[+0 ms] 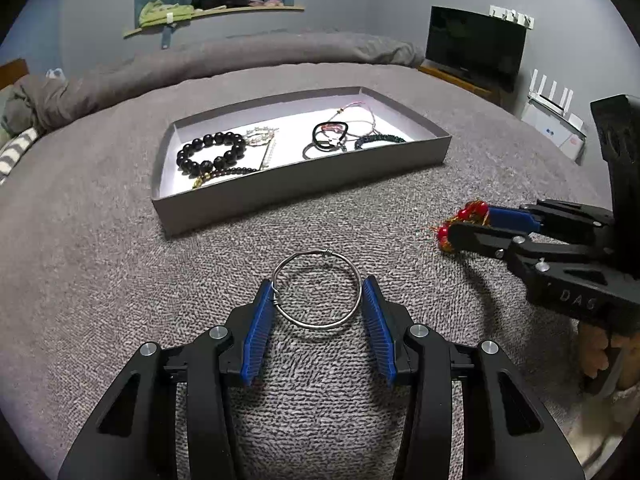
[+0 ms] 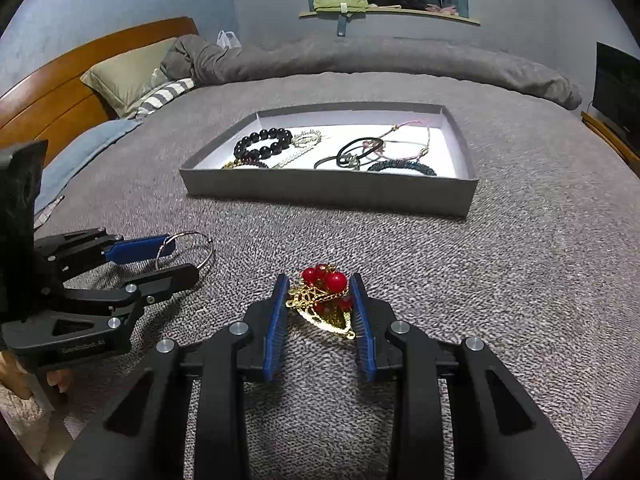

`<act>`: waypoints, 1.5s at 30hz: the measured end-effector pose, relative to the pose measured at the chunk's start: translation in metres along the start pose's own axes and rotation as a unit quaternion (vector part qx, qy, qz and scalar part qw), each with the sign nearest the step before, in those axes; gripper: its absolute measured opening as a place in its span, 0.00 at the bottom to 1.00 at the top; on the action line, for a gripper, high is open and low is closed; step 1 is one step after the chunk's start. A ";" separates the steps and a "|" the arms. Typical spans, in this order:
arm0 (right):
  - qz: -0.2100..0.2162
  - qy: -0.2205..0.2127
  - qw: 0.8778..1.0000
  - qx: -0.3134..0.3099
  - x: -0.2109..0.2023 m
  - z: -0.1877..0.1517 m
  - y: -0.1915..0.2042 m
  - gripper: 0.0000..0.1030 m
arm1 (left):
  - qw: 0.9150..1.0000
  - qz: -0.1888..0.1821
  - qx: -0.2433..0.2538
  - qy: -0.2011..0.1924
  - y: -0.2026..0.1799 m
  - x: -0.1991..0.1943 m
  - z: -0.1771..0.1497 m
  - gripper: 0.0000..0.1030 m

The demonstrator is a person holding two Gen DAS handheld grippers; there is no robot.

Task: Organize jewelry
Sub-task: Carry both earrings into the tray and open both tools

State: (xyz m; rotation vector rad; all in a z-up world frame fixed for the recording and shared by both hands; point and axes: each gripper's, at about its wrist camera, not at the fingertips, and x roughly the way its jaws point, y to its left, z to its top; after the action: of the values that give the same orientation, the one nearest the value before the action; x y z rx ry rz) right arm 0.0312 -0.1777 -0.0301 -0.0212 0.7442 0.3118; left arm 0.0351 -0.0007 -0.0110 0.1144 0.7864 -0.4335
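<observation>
A thin silver bangle [image 1: 316, 253] sits between the blue pads of my left gripper [image 1: 318, 284], which is shut on it just above the grey bedspread. From the right wrist view, that bangle [image 2: 211, 250] stands on edge in the left gripper [image 2: 182, 256]. My right gripper [image 2: 319, 280] is shut on a red-bead and gold-chain piece [image 2: 334, 280] that rests on the bedspread. The same red beads [image 1: 476, 210] show at the right gripper [image 1: 468, 222] tips. A shallow grey tray [image 1: 304, 184] lies beyond both.
The tray [image 2: 328, 192] holds a black bead bracelet [image 2: 264, 142], dark hair ties [image 2: 352, 152], a braided band and thin chains. A rolled duvet [image 2: 360, 56] borders the far side of the bed. Pillows and a wooden headboard [image 2: 60, 92] are left, a monitor [image 1: 476, 46] right.
</observation>
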 end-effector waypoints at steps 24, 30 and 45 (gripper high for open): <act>-0.001 -0.017 1.000 -0.006 -0.002 0.050 -0.032 0.30 | 1.000 -0.006 0.009 -0.025 0.016 -0.003 0.057 0.46; -0.010 -0.031 0.999 0.006 0.009 0.091 -0.051 0.30 | 1.000 -0.001 0.019 -0.024 0.025 0.025 0.093 0.46; -0.047 -0.009 0.999 0.011 0.105 0.169 -0.061 0.30 | 1.000 0.000 0.006 0.025 0.024 0.112 0.129 0.46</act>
State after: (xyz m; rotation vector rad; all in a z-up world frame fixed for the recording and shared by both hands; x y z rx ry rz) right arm 0.2329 -0.1855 0.0184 -0.0325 0.7271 0.2134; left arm 0.2003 -0.0494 -0.0003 0.1370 0.8335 -0.4369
